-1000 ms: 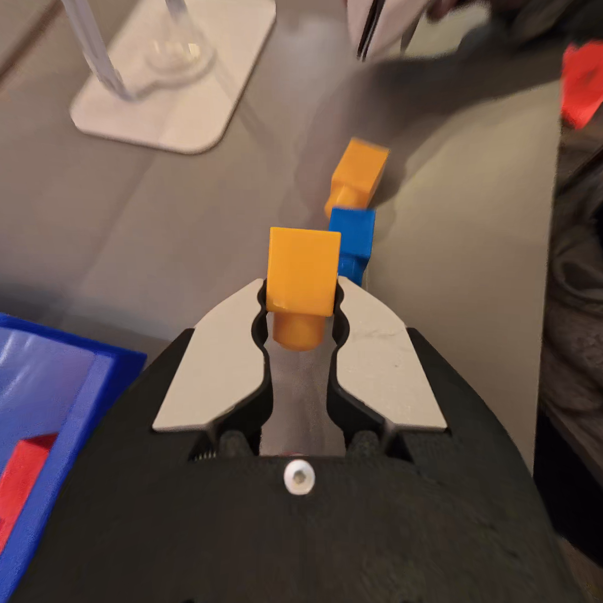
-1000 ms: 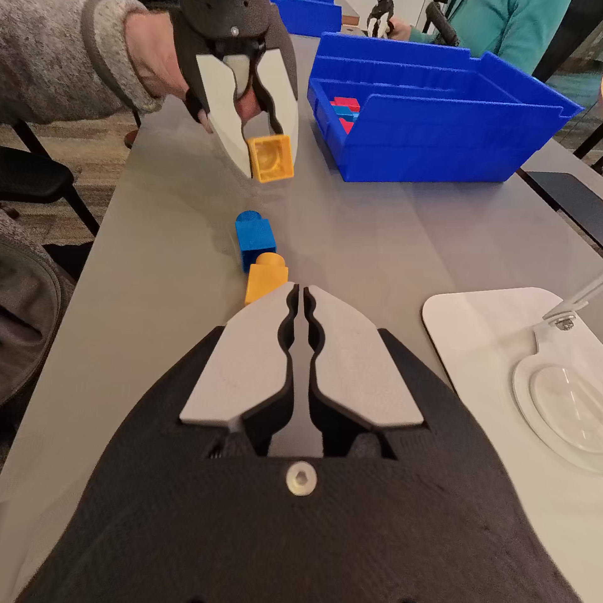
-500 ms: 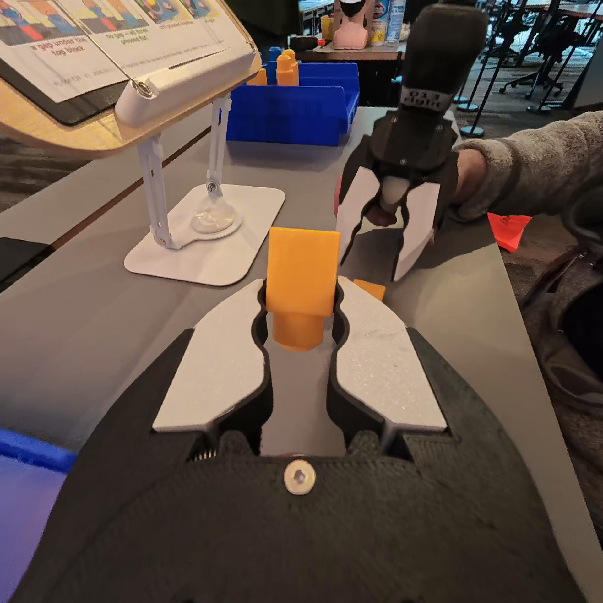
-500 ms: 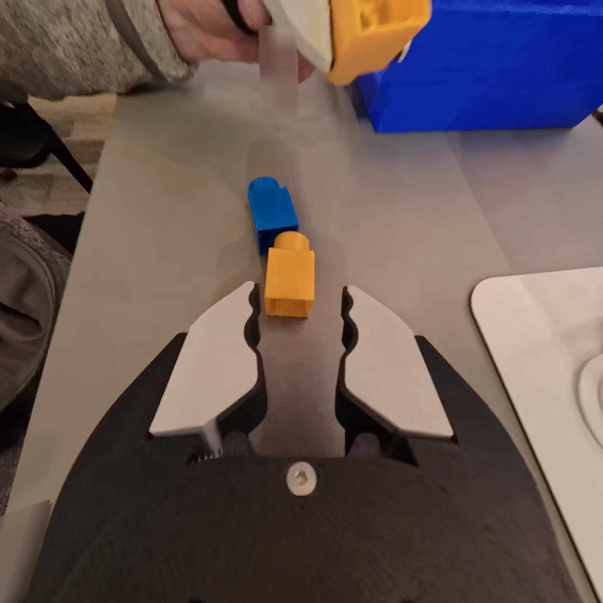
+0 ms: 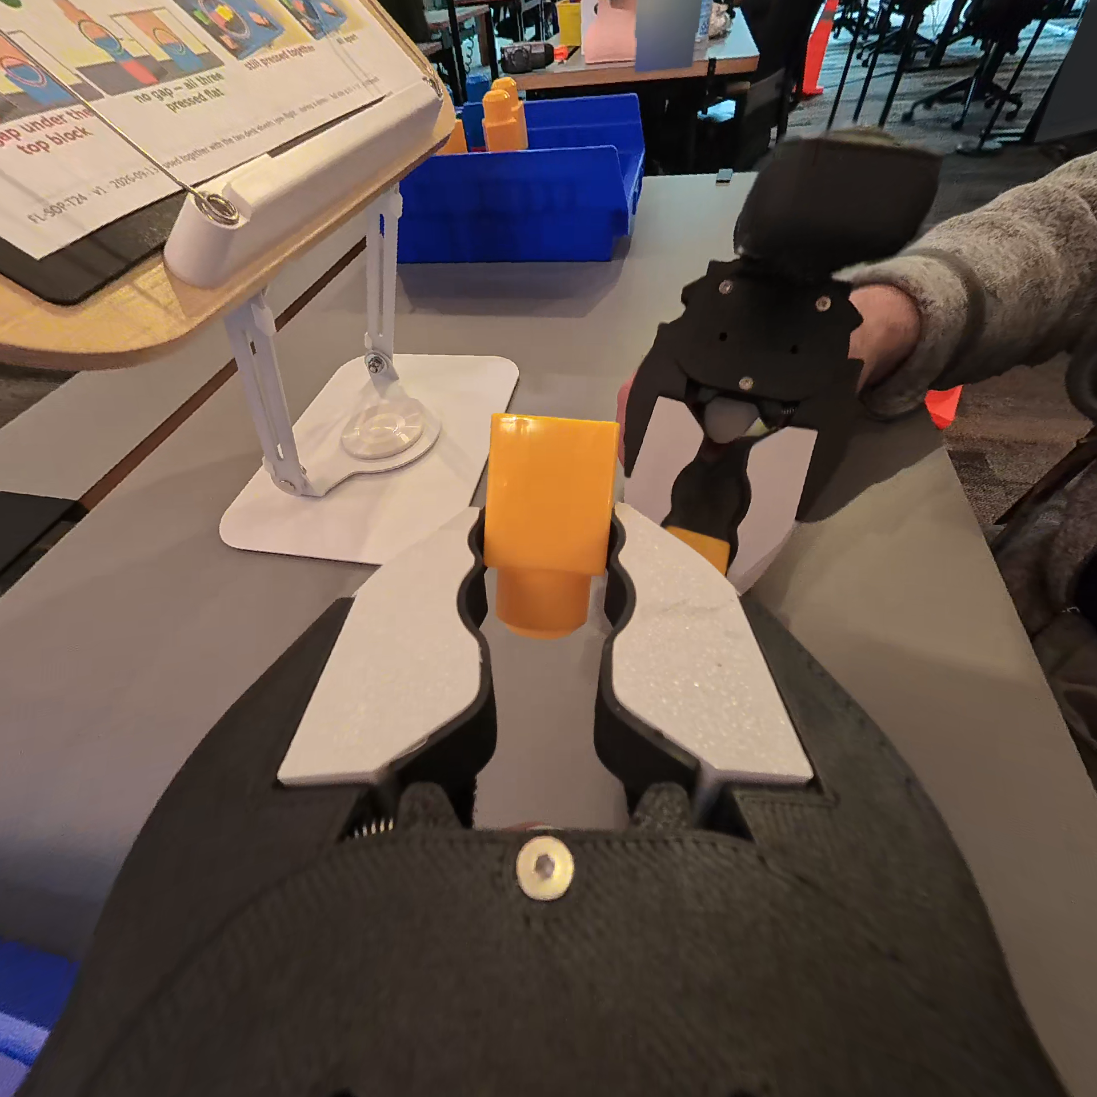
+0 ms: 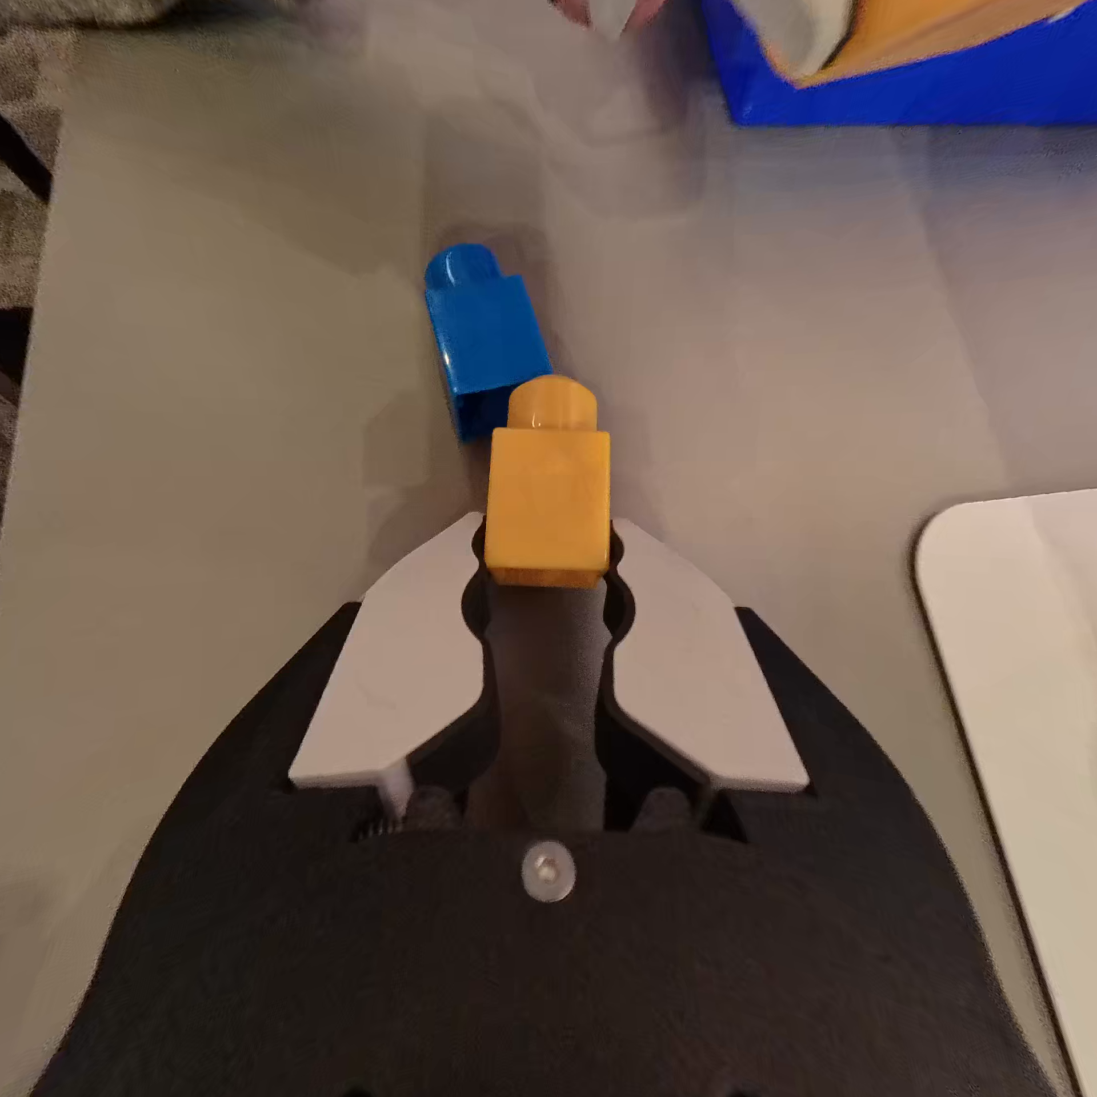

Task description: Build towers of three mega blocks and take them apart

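My left tongs (image 5: 547, 534) are clenched on an orange block (image 5: 549, 492) with its stud pointing back to me, lifted above the grey table (image 5: 148, 623). My right tongs (image 6: 547, 543) grip a second orange block (image 6: 547, 504) low over the table, stud forward, just beside the blue block (image 6: 484, 338) lying on its side. I hold each one only at its end, so I think a push that is not straight could twist a block out, or knock the blue one away.
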Available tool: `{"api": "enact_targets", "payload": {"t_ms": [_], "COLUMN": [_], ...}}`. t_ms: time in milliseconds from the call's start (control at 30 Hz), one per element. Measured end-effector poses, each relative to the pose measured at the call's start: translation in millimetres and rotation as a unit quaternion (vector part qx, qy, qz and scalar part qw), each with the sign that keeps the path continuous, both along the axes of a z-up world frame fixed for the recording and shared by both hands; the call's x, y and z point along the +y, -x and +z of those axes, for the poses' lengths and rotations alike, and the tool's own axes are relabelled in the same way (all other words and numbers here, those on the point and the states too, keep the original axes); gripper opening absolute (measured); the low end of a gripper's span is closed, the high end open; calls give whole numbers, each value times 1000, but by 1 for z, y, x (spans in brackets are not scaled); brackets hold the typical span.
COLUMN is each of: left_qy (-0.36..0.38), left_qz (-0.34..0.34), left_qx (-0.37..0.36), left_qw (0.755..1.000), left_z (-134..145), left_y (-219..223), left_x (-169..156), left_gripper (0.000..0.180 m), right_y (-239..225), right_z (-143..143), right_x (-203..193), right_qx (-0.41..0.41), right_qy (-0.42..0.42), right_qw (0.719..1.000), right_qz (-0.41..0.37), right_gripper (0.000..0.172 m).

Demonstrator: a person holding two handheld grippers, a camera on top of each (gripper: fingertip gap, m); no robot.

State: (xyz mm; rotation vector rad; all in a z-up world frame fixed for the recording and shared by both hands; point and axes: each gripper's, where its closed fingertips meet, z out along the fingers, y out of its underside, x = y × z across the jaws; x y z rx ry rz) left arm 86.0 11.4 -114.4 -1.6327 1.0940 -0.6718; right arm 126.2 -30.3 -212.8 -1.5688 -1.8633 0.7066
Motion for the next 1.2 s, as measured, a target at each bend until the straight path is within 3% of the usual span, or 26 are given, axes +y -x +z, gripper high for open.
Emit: {"api": "enact_targets", "payload": {"t_ms": [167,333,467,600,833,1100,1200], "left_qy": [-11,-36,-49,-65,-60,-60,-58], "left_qz": [9,13,-20,-59,-106,-123,-130], "left_qx": [41,142,237,347,435,455,442], "left_qw": [999,989,970,934,892,880,886], "left_z": [3,5,7,8,10,-6,-7], "left_y": [0,-1,-8,-12,-26,-48,-51], "left_x": [11,22,27,32,43,48,46], "left_gripper": [36,36,36,36,36,36,36], "right_y": [-14,-35,-44,-49,-60,-66,-67], "right_z": [29,61,84,99,92,87,88], "right_x": [21,46,55,57,71,78,79], "right_qx": [53,128,185,223,207,186,184], "right_qy": [-5,-10,-27,-46,-69,-104,-106], "right_qw": [998,990,978,968,968,969,969], "right_qz": [-28,-65,-89,-103,-122,-126,-123], "right_gripper": [35,35,35,35,35,35,35]}}
